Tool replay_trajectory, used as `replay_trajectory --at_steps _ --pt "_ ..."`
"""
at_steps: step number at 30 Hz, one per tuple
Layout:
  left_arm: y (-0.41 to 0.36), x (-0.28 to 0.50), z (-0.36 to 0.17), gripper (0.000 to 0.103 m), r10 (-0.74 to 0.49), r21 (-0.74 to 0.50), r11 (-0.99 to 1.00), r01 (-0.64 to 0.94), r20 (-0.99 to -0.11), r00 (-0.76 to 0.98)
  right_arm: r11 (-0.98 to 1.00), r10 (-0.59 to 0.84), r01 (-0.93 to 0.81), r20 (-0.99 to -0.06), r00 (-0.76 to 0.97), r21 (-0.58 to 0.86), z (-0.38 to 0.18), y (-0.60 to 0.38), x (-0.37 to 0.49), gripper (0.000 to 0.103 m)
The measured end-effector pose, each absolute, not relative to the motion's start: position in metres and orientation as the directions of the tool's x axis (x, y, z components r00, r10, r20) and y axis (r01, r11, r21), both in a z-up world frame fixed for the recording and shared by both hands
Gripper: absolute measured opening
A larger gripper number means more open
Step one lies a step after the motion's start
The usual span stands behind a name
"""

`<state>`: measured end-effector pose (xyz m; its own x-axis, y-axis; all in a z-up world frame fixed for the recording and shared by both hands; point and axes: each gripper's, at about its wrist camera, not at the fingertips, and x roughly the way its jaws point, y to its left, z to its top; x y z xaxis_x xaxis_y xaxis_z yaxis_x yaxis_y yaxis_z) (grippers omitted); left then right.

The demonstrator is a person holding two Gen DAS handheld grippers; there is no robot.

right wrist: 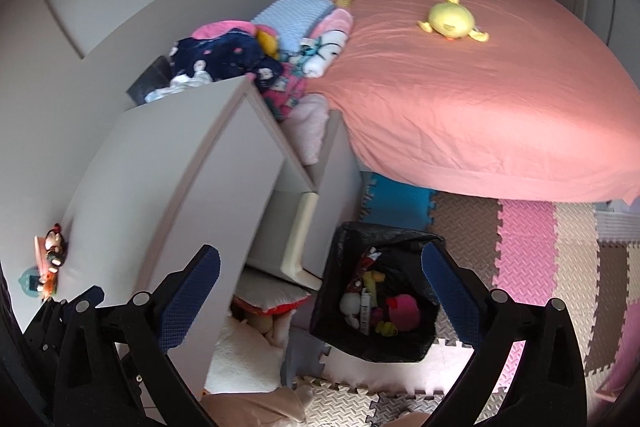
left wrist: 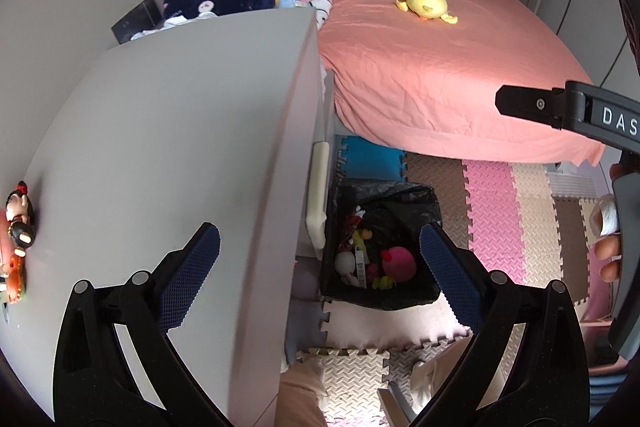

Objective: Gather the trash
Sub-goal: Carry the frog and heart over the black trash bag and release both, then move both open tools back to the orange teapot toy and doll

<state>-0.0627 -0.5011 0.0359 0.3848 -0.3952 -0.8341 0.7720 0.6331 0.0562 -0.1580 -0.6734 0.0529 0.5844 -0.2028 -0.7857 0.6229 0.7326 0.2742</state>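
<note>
Left gripper [left wrist: 320, 263] spread wide, empty; right gripper [right wrist: 320, 287] likewise; bin [right wrist: 340, 327] at five o'clock of the dresser [right wrist: 180, 167].

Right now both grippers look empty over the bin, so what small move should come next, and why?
Probably swing the left gripper back toward the grey desk top. Both it and the right gripper are open and hold nothing, and the black-lined bin already holds several small items. The figurines at the desk's left edge are the only loose things nearby; whether they count as trash I cannot tell.

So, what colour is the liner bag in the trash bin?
Black liner bag; clearest in the right wrist view.
</note>
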Motion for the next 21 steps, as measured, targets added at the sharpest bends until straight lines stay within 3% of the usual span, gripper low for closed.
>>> replay_trajectory --at_steps 21 --pt "-0.364 0.008 0.071 0.097 -0.362 0.025 0.789 0.614 -0.788 0.497 0.892 -0.063 0.373 -0.748 0.661 0.255 0.088 -0.544 -0.064 0.1"
